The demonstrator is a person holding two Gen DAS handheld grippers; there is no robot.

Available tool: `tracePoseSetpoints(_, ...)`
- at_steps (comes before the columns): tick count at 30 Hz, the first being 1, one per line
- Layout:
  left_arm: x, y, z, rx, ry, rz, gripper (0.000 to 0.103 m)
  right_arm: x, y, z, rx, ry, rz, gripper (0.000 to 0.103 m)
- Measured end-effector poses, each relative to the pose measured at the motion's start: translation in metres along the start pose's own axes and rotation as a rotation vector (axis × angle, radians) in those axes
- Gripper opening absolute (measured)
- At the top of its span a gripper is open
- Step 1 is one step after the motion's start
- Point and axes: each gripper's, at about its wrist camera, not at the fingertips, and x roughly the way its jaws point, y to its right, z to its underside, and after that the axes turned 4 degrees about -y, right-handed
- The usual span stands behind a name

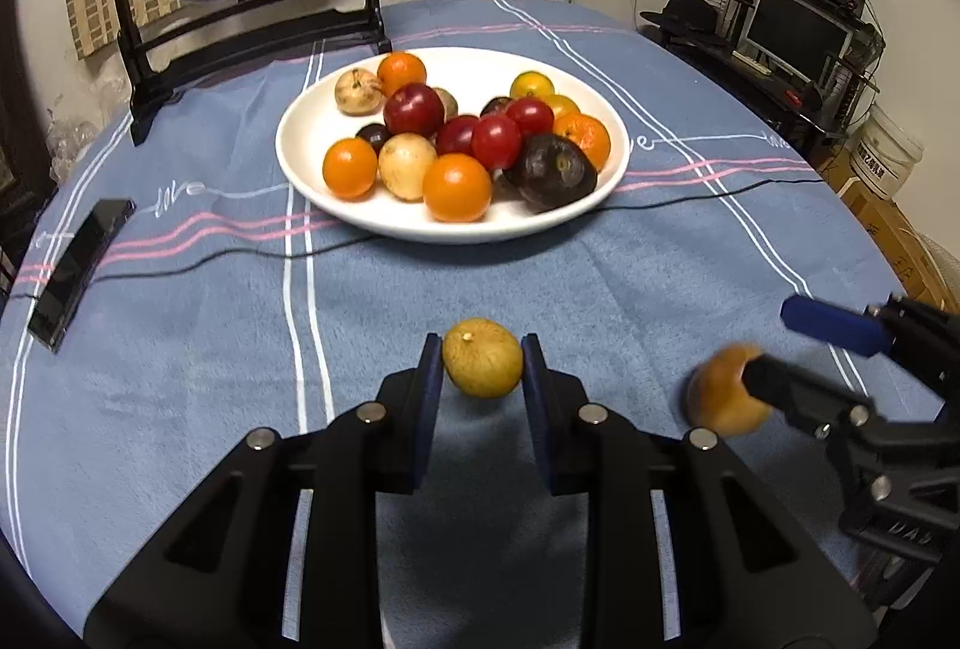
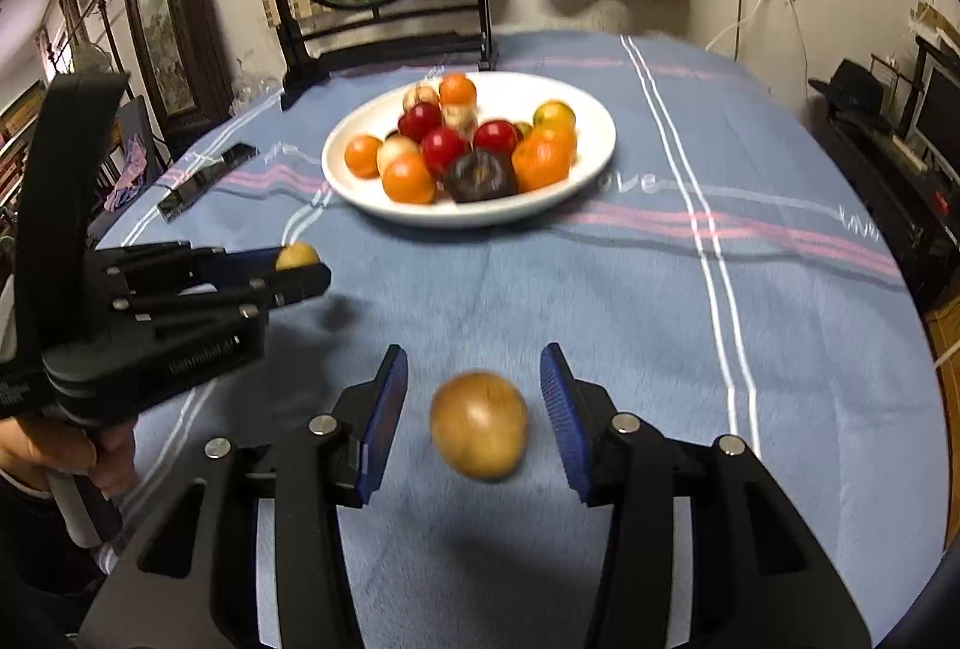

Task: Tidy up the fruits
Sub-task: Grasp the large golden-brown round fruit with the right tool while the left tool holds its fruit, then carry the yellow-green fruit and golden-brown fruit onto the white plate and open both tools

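Note:
A white plate in the middle of the table holds several fruits: orange, red, tan and one dark purple; it also shows in the right wrist view. My left gripper is shut on a yellow-green round fruit just above the blue tablecloth; this shows from the side in the right wrist view. My right gripper is open, with a tan round fruit between its pads, apart from both. In the left wrist view this fruit shows at the right.
A black phone lies at the table's left edge with a thin black cable running across in front of the plate. A framed round screen on a black stand stands behind the plate. Shelves and a monitor are off the right.

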Motion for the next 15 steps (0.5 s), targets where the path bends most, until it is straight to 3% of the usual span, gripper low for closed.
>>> tracePoseSetpoints(5,0.007,-0.006,0.000,-0.018,-0.014,0.001,0.027,0.006,0.003,0.001,-0.011,-0.022,0.016,0.050)
tracePoseSetpoints(7,0.011,-0.007,0.002,-0.018,-0.024,0.005,0.027,0.003,0.002,0.009,-0.034,-0.011,0.036,0.067)
tracePoseSetpoints(11,0.019,-0.006,0.003,-0.025,-0.040,0.010,0.027,0.011,-0.005,0.023,-0.098,-0.055,0.059,0.067)
tracePoseSetpoints(15,0.021,-0.004,0.005,-0.023,-0.048,0.016,0.027,0.025,0.003,0.020,-0.067,-0.089,0.104,0.067)
